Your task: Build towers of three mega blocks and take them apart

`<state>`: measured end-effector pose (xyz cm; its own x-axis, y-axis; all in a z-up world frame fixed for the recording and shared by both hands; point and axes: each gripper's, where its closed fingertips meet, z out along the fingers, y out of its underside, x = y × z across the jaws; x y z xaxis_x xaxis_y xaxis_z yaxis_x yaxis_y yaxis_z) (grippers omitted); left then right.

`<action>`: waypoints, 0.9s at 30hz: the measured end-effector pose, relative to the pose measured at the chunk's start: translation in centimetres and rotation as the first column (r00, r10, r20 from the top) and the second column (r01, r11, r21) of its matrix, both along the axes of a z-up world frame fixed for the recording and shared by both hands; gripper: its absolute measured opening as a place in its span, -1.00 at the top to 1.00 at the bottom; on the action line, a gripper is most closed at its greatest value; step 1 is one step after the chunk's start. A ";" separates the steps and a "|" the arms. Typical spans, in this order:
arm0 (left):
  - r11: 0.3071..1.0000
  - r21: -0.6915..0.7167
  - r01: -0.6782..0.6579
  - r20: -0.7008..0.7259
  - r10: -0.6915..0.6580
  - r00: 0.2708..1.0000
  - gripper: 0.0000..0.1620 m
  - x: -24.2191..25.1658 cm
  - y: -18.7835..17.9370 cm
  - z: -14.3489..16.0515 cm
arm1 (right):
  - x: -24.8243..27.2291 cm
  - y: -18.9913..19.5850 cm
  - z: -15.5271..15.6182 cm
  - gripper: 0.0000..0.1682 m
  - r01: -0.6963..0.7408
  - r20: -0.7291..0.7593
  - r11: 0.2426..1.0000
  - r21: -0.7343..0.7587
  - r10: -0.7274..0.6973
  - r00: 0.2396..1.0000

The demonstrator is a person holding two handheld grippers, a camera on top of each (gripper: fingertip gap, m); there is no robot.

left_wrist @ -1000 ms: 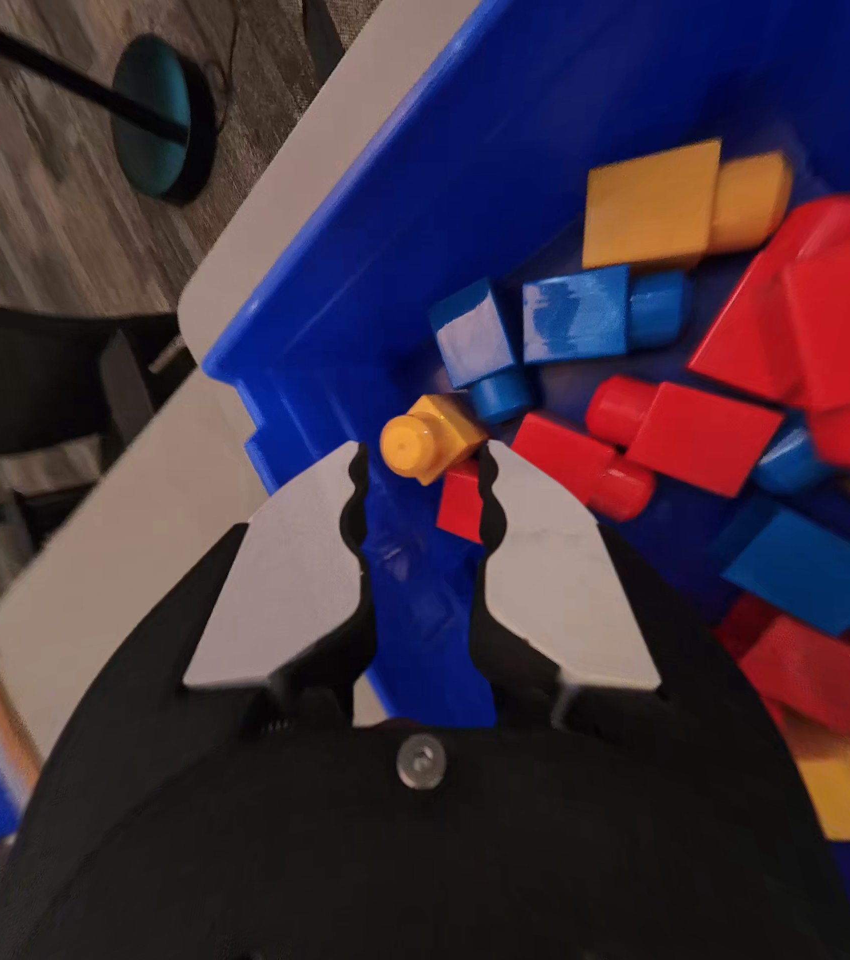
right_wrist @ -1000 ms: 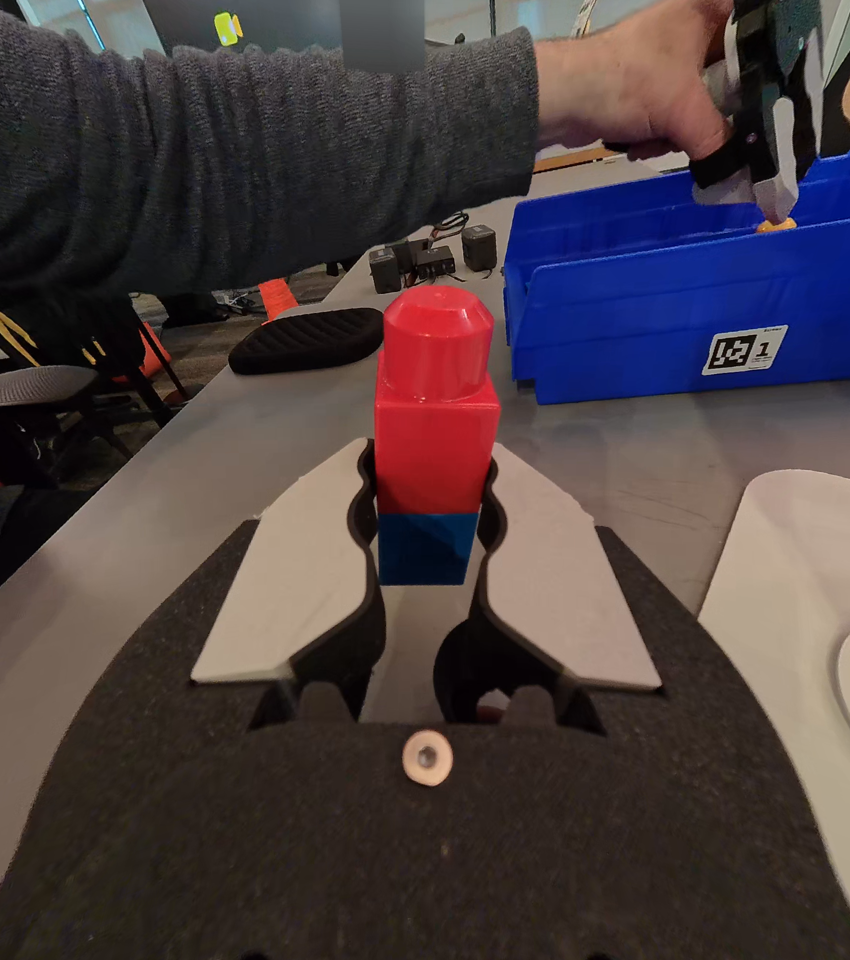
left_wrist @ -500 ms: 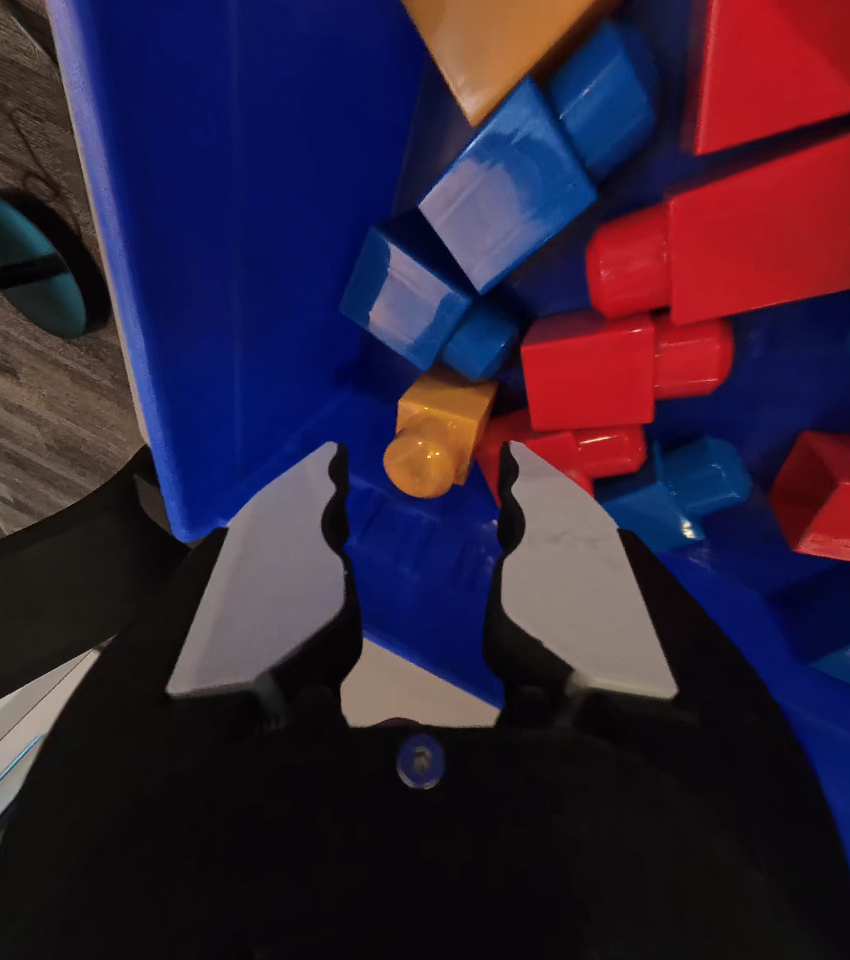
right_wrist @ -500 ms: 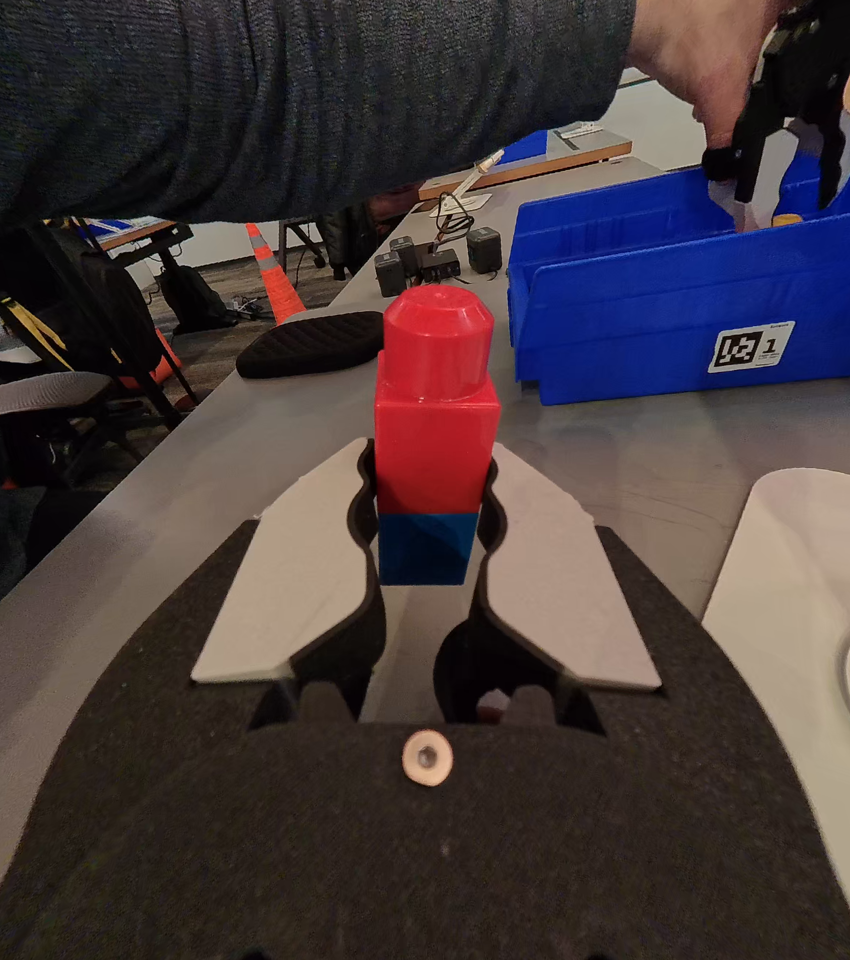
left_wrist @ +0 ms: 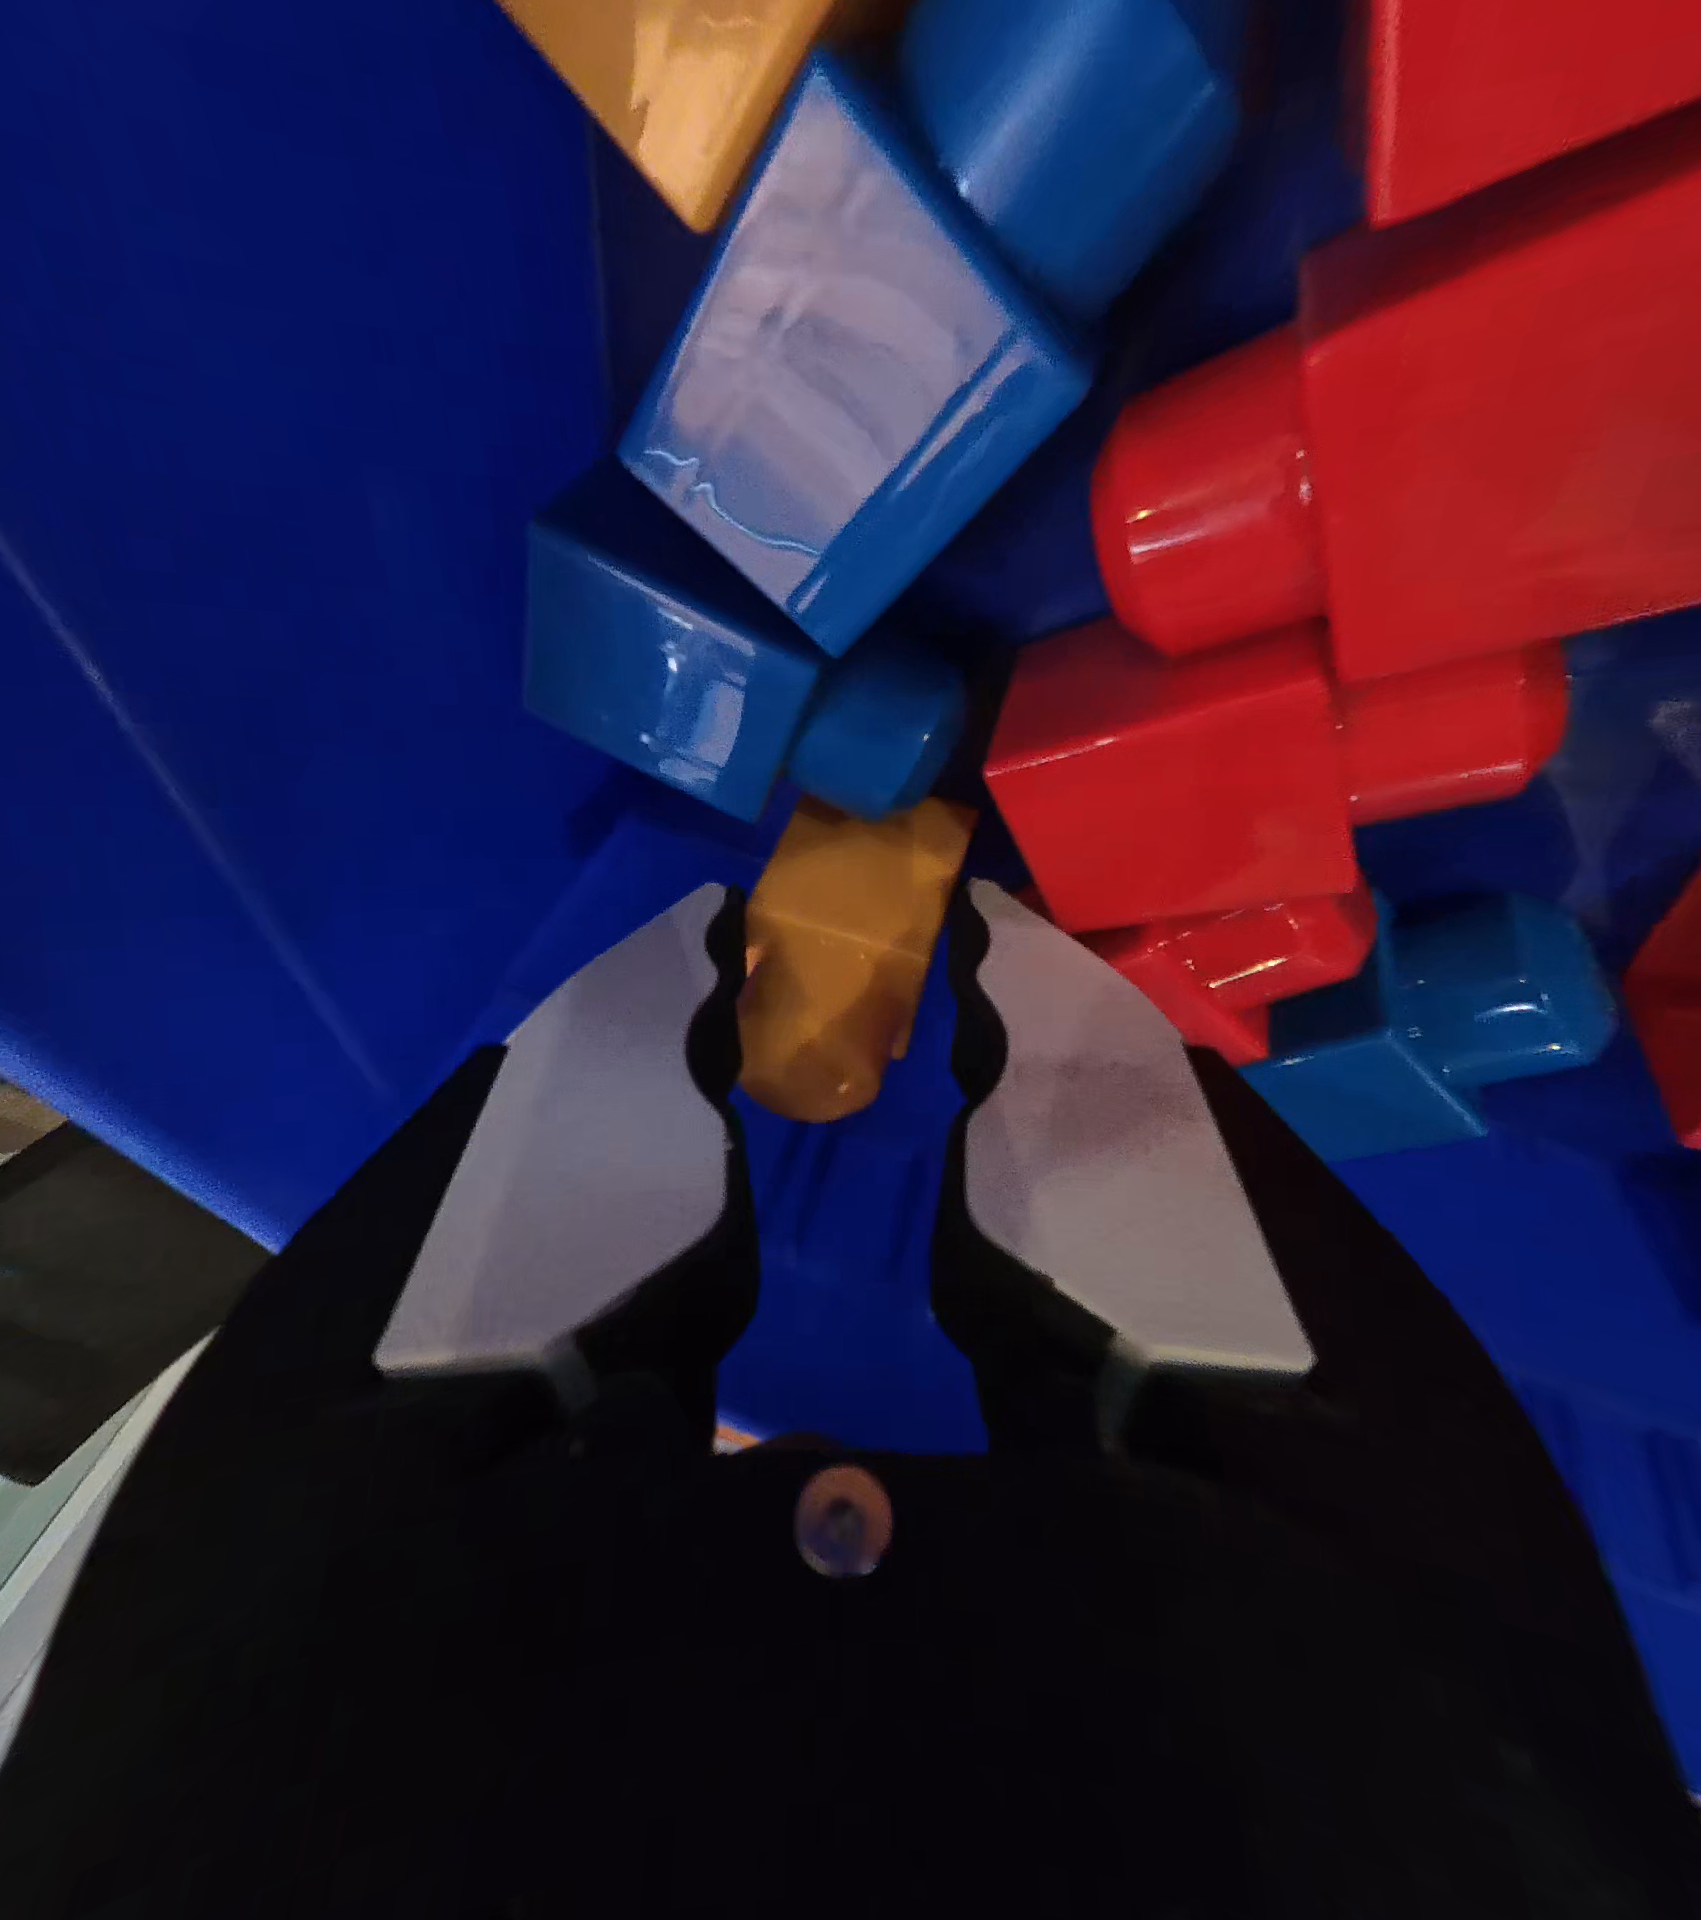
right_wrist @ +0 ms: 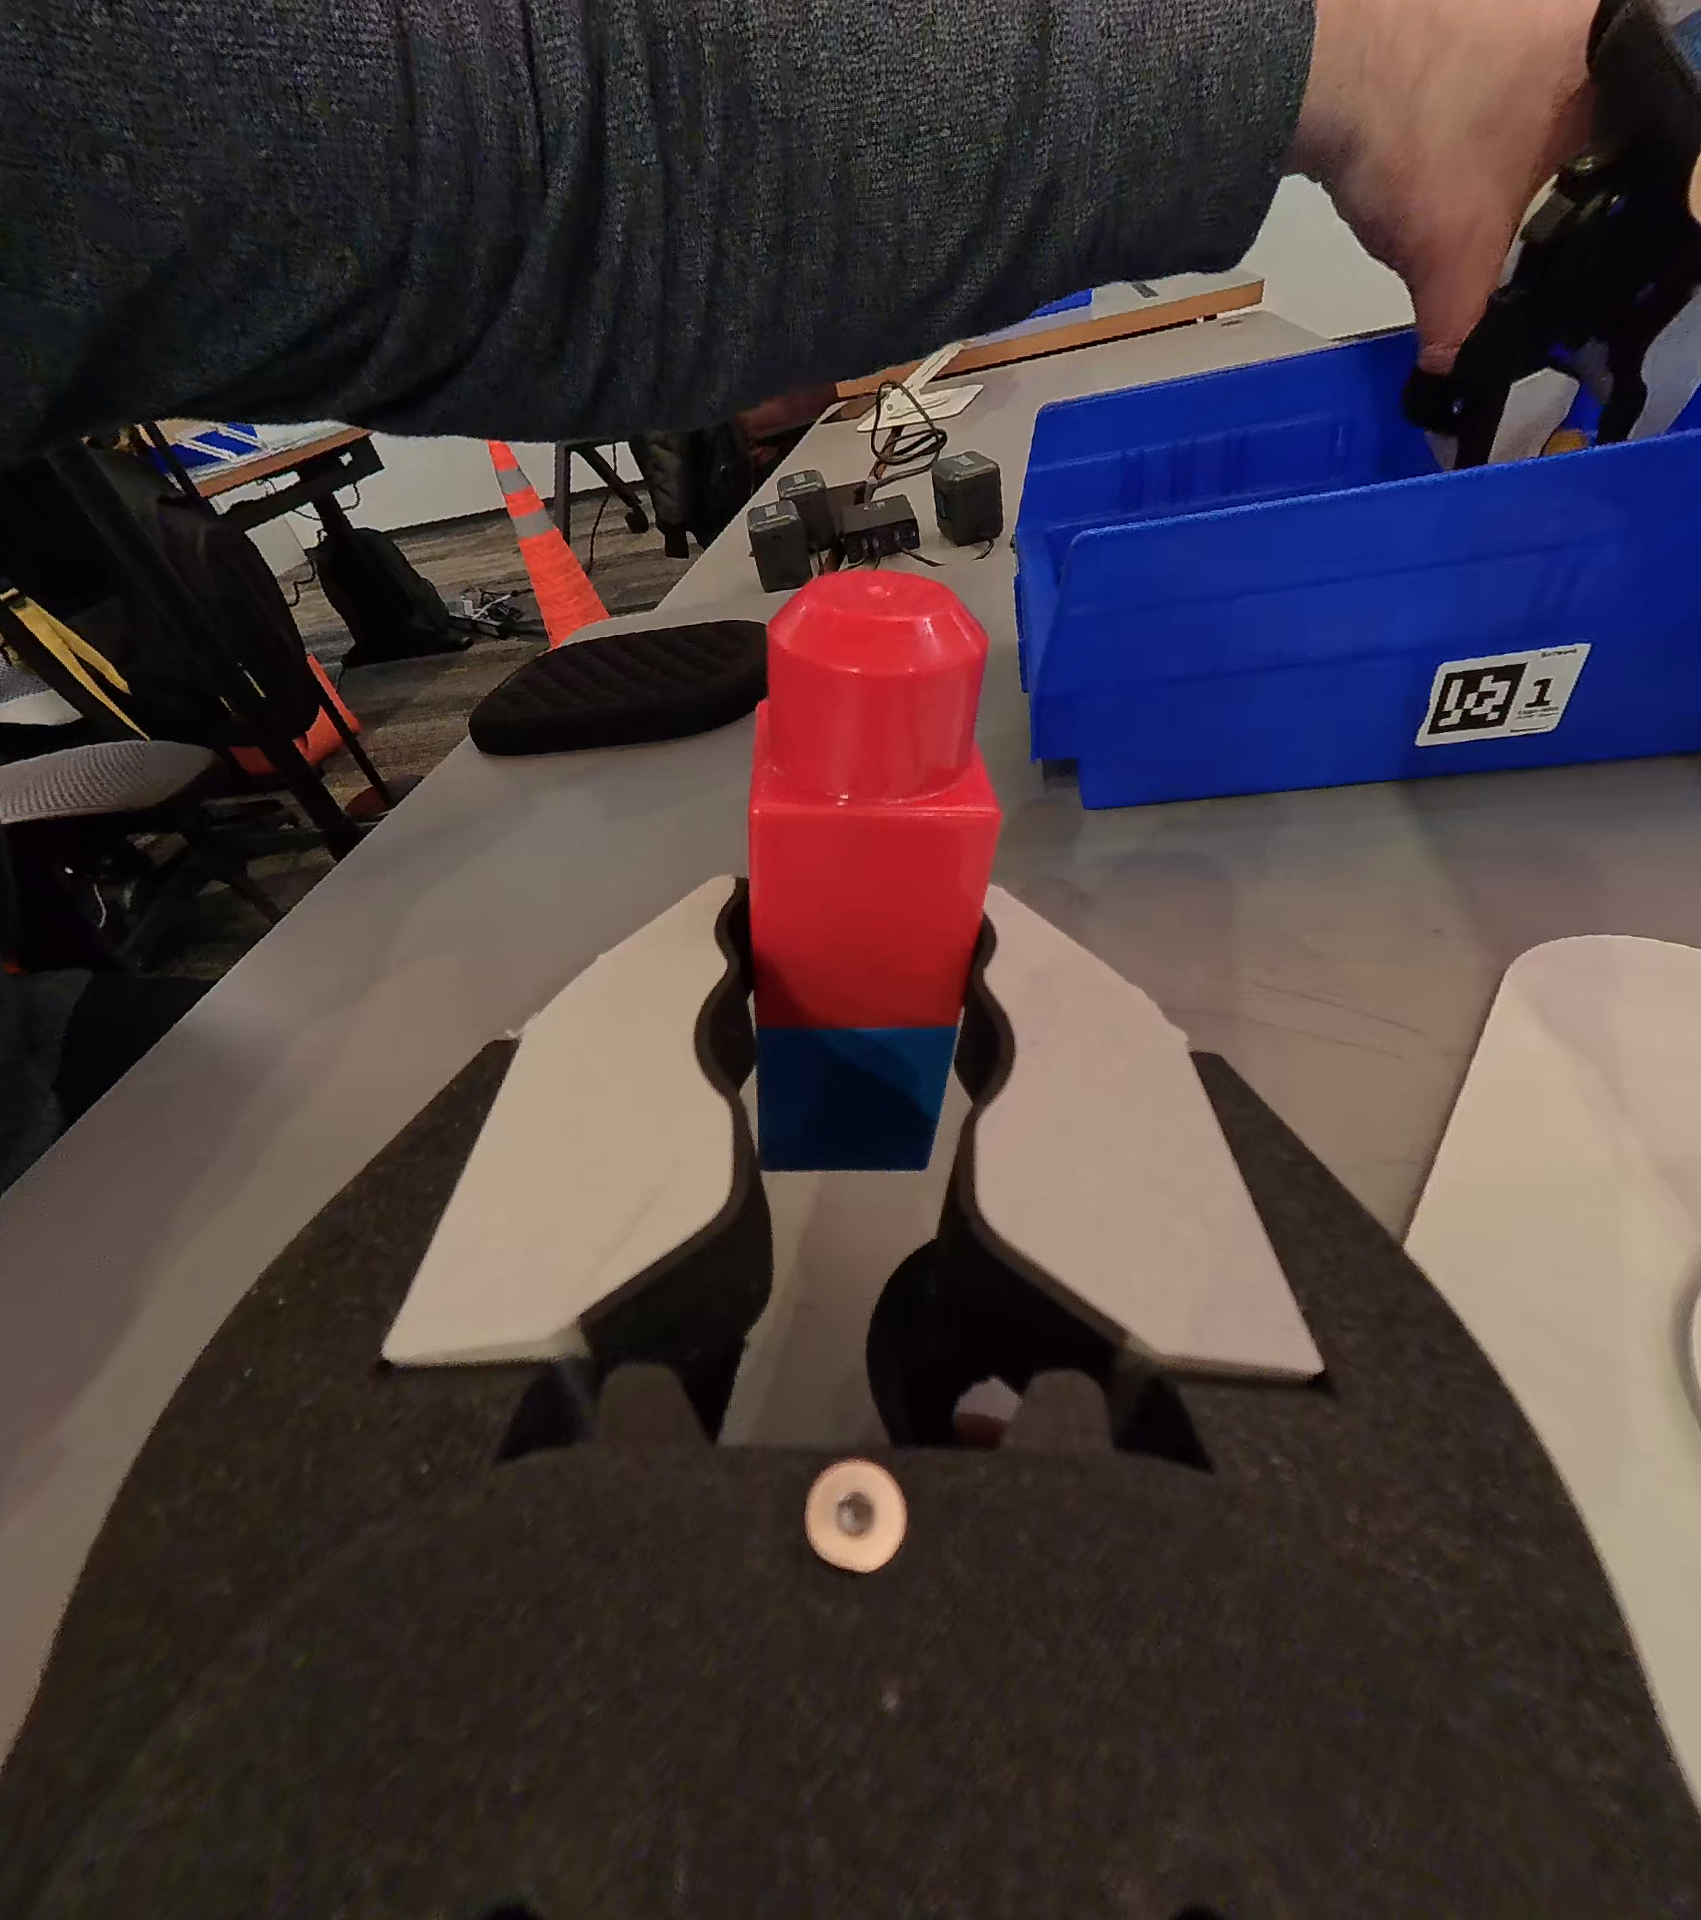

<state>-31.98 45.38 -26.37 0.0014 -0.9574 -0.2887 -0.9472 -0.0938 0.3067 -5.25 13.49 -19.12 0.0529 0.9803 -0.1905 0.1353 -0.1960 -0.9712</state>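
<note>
Inside the blue bin (left_wrist: 202,520), the left gripper (left_wrist: 841,961), half a second earlier short of the yellow block (left_wrist: 841,956), had advanced, its spread fingers straddling it unclosed. The right gripper (right_wrist: 861,971) stayed clamped on the red-on-blue stack (right_wrist: 867,914), awaiting its third block.

Coded sticker (right_wrist: 1495,694) on blue bin (right_wrist: 1345,623).

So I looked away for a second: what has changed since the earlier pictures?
The left gripper dropped deeper into the blue bin and slid its jaws around the yellow block, not yet clamped. The right gripper kept holding the red block stacked on the blue block.
</note>
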 end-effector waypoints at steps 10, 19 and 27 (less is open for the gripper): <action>0.989 0.115 -0.090 0.118 0.076 0.990 0.55 1.6 -2.9 6.9 | 0.0 0.3 -0.1 0.58 0.027 0.012 1.000 0.005 -0.027 1.000; 0.990 0.144 0.001 0.371 -0.055 0.927 0.55 9.5 -15.6 14.5 | -0.5 0.6 -1.1 0.58 0.100 0.091 0.990 0.098 -0.109 0.990; 0.989 0.041 0.140 0.388 -0.145 0.910 0.55 18.8 -25.9 13.7 | -1.0 0.9 -2.1 0.58 0.153 0.177 0.969 0.194 -0.188 0.966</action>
